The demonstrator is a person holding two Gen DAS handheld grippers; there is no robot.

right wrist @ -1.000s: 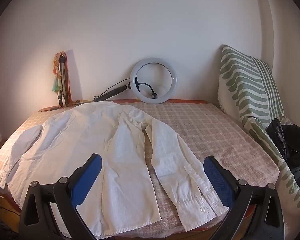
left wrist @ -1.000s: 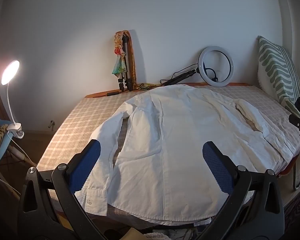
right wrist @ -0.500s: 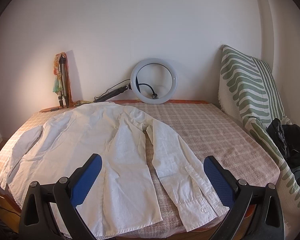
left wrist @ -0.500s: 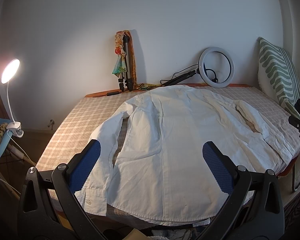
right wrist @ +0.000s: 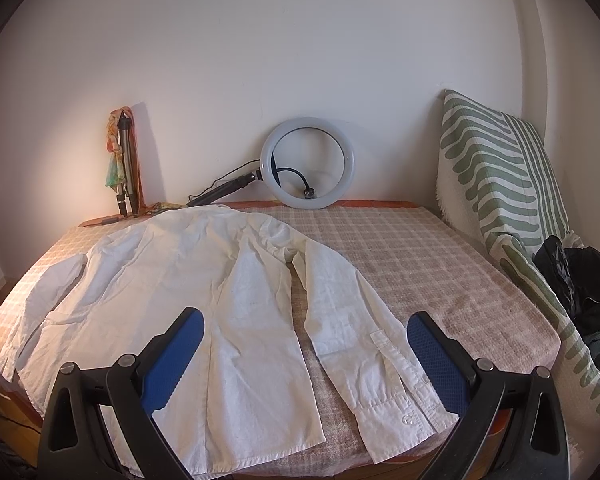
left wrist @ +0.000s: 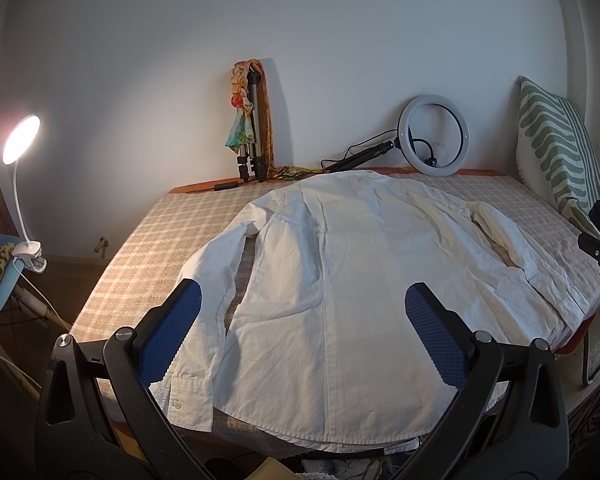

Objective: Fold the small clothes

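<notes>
The white shirt [left wrist: 340, 280] lies flat, back up, on the checked bed [right wrist: 440, 260], sleeves spread. The left gripper [left wrist: 300, 328] and the right gripper [right wrist: 306, 344] hover level over its hem end, fingers wide apart, holding nothing.

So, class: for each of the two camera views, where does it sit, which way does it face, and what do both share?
Left wrist: on the left gripper, over the near edge, facing the white shirt; its open fingers show.
Right wrist: on the right gripper, facing the shirt's right sleeve; its open fingers show.
Shared: shirt, ring light, tripod, striped cushion.
</notes>
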